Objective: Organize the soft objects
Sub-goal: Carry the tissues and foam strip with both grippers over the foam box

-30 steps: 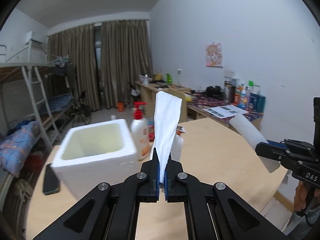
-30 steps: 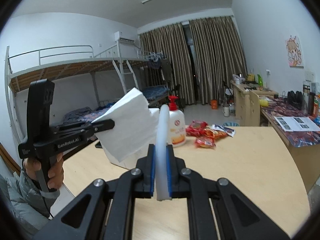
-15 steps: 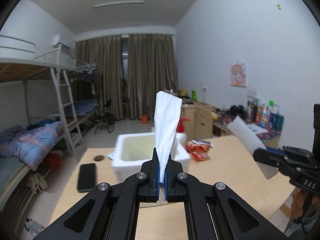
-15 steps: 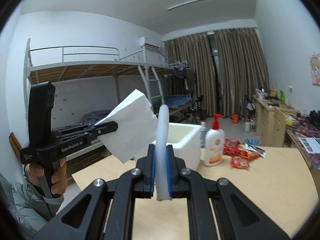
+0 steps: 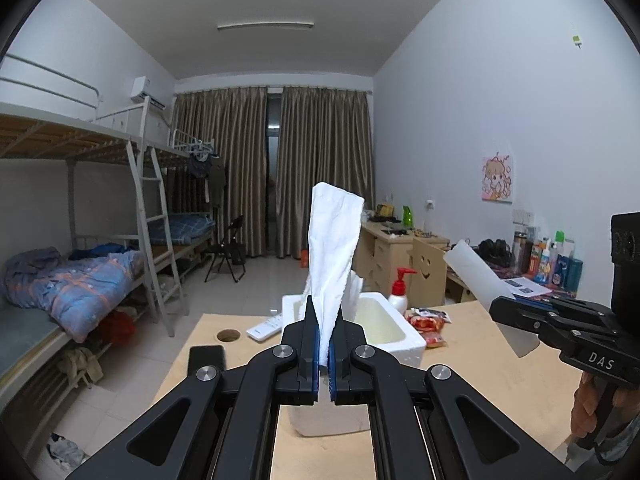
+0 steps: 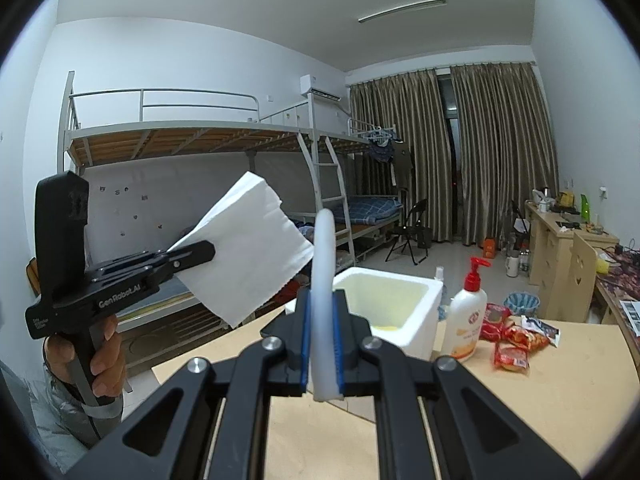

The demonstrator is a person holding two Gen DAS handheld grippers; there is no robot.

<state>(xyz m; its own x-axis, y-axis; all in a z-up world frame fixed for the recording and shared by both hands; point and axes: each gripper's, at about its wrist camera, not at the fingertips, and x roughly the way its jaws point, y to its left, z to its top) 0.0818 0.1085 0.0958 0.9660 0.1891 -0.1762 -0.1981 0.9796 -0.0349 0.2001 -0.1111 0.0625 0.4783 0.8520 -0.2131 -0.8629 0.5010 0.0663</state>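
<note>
Both soft pieces are held above the table, not yet put in the box.

The left gripper clenches a white tissue; the right gripper clamps a white foam sheet; the foam box looks nearly empty.

Soft, faintly embossed paper towel, matt foam box (grainy white), pale smooth wooden table

The right tongs clamp a white foam sheet edge-on. The left tongs grip a white paper towel above the worktop, near a foam box.
</note>
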